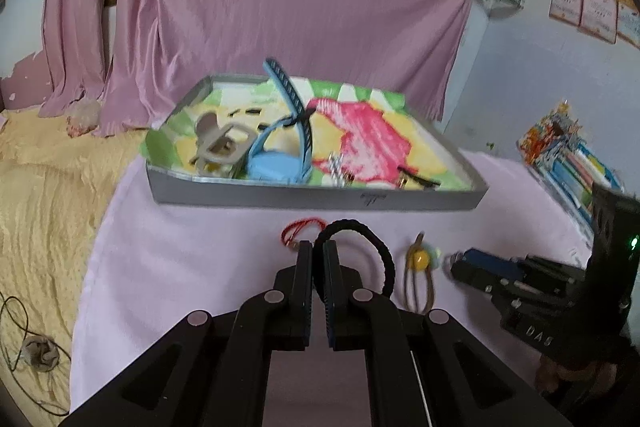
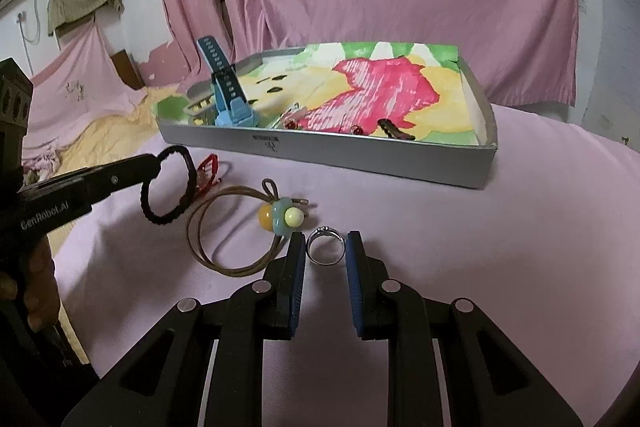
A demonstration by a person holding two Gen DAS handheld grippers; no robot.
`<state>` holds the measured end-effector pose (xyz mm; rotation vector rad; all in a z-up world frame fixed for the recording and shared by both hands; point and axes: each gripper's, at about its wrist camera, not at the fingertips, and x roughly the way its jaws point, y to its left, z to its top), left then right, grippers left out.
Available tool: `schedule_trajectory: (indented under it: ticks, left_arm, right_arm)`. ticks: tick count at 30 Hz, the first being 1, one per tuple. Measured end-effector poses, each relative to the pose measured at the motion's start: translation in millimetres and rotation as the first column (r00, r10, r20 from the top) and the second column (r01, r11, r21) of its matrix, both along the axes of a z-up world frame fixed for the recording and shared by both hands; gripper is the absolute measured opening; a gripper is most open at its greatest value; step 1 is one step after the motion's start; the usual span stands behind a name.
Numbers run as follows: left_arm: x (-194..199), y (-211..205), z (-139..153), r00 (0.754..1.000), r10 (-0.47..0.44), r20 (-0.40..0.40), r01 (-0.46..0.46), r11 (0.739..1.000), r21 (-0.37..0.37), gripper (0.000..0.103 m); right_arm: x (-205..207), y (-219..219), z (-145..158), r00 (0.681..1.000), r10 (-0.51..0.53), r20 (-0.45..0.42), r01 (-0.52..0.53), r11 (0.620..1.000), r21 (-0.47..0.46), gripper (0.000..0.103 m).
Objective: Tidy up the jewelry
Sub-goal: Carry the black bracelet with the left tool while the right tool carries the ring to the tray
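- In the left wrist view, we see our left gripper [image 1: 317, 251] clenched on a black braided elastic hair tie [image 1: 376, 247], whose loop arcs up and to the right of the fingertips, above the pink cloth-covered surface [image 1: 192, 267].
- Just beyond the fingertips lies a thin red cord bracelet [image 1: 300, 229] on the cloth, between the gripper and the near wall of the shallow grey cardboard tray [image 1: 280, 193].
- The tray, lined with a colourful painted sheet, holds a beige plastic claw clip [image 1: 218, 143] at its left end, a light blue watch with a perforated strap [image 1: 280, 155] standing beside it, and small pieces near the front wall, too blurred to name.
- To the right of the hair tie lies a brown cord hair tie with yellow and green beads [image 1: 420, 267]; the right gripper [image 1: 460, 265] sits just beyond it, blurred.
- In the right wrist view, we see our right gripper [image 2: 325, 247] released, its jaws standing on either side of a silver ring [image 2: 326, 245] that lies on the cloth near the front edge; whether the pads touch it we cannot tell.
- The beaded tie [image 2: 280, 217] lies just left of the ring, and the black hair tie [image 2: 168, 187] hangs from the left gripper [image 2: 154, 163] farther left, with the tray [image 2: 360, 155] behind.
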<state>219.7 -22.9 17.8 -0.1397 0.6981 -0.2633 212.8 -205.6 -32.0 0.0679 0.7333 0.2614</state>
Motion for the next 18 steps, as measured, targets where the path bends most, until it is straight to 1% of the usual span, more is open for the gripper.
schedule_trajectory:
  ticks: [5, 9, 11, 14, 18]
  left_arm:
    - [8.7, -1.3, 15.4, 0.998, 0.019, 0.057, -0.017, 0.999, -0.042, 0.005]
    - [24.6, -8.2, 22.6, 0.996, 0.026, 0.08, -0.022, 0.998, -0.056, 0.005]
    - [36.4, -13.5, 25.1, 0.996, 0.022, 0.084, -0.018, 0.999, -0.051, 0.005]
    - [54.4, -21.6, 27.3, 0.996, 0.016, 0.083, -0.013, 0.999, -0.031, 0.005]
    - [75.0, -31.8, 28.2, 0.998, 0.002, 0.07, -0.001, 1.0, -0.004, 0.005]
  right_arm:
    - [1.4, -8.3, 8.6, 0.999, -0.026, 0.034, 0.025, 0.999, 0.035, 0.018]
    - [8.3, -14.2, 23.4, 0.995, -0.053, 0.081, 0.053, 0.999, 0.006, 0.018]
    - [16.5, -19.6, 29.9, 0.994, -0.063, 0.092, 0.062, 0.998, 0.009, 0.018]
    - [33.8, -23.8, 36.1, 0.992, -0.075, 0.1, 0.077, 0.997, -0.016, 0.018]
    - [59.6, -27.0, 36.9, 0.994, -0.072, 0.081, 0.073, 0.997, -0.011, 0.018]
